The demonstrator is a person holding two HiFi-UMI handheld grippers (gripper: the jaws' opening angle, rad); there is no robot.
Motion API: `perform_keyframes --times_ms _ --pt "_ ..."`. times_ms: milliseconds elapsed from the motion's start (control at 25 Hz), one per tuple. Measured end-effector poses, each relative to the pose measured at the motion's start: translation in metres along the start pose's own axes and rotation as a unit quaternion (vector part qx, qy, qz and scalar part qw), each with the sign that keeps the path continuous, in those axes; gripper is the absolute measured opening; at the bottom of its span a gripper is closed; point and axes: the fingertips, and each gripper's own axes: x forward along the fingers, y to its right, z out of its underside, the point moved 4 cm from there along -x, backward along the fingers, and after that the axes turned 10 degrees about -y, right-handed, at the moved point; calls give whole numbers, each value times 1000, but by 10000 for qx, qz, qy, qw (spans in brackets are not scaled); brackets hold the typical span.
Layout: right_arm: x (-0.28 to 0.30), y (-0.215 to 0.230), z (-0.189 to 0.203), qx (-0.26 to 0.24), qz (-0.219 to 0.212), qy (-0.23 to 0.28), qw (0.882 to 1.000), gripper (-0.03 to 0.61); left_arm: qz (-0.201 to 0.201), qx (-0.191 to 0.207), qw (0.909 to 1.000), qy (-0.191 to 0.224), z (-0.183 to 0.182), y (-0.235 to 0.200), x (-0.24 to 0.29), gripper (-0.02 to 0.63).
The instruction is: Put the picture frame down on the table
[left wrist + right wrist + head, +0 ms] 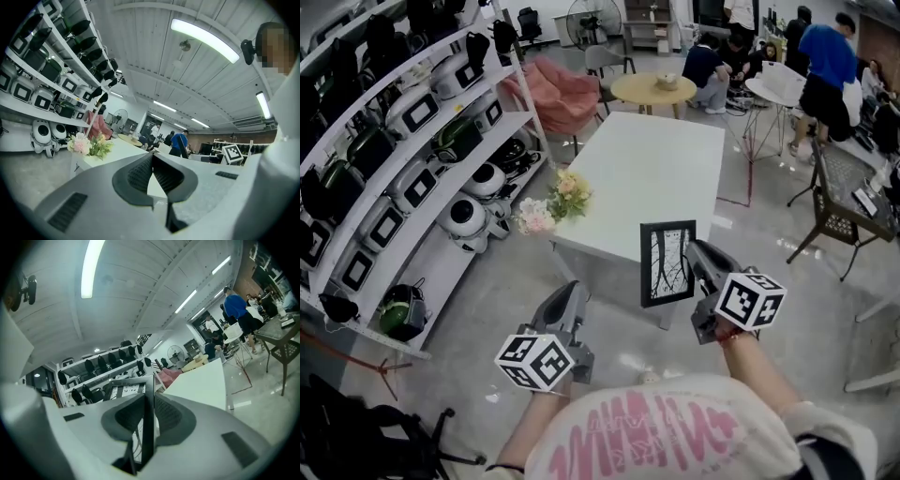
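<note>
Black picture frame (667,263), upright (long side vertical)

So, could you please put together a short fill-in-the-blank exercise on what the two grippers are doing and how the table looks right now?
1. The right gripper is clamped on the ____.
2. The left gripper is shut and holds ____.
3. In the head view, the flowers lie at the near ____ corner of the white table.

Missing words: picture frame; nothing; left.
</note>
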Motion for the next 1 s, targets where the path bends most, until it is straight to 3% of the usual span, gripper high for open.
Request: perform_keyframes --times_ms 360,1000 --pt "53 39 -52 -35 -154 122 9998 71 -31 62 9997 216 -34 -15 66 3" --pt "122 89 -64 218 94 -128 9996 71 -133 -90 9999 -47 -49 -67 132 3"
